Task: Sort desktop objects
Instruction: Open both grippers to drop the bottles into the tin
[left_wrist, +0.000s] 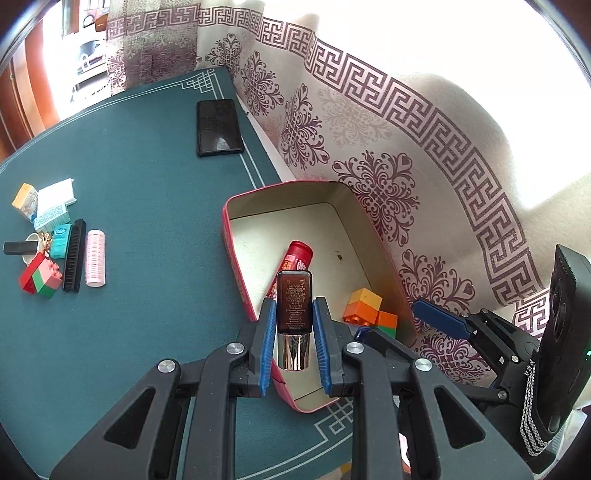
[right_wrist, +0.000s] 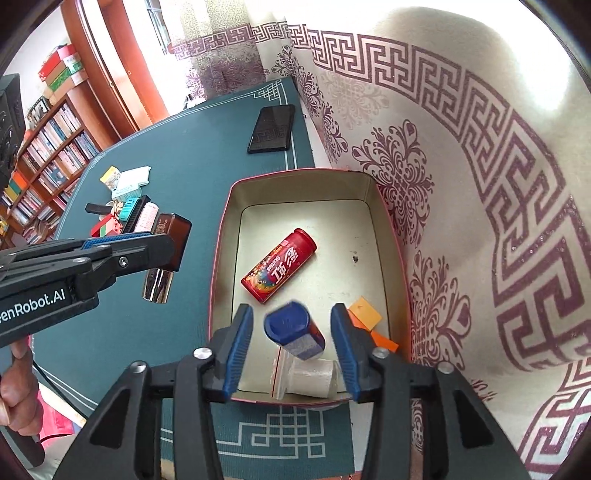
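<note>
With the right gripper (right_wrist: 291, 347) spread and the blue-capped bottle (right_wrist: 293, 328) loose above the pink-rimmed tin box (right_wrist: 221, 236), the left gripper (left_wrist: 293, 332), clamped on the brown glass bottle (left_wrist: 293, 302), risks dropping it short onto the rim.

Right hand-held gripper (right_wrist: 291, 345) with blue pads apart over pink-rimmed tin (right_wrist: 221, 236), blurred blue-capped bottle (right_wrist: 291, 330) loose between them, red canister (right_wrist: 279, 265) inside, left hand-held gripper (right_wrist: 162, 240) clamping brown bottle (right_wrist: 171, 240) above green surface (right_wrist: 177, 177)
</note>
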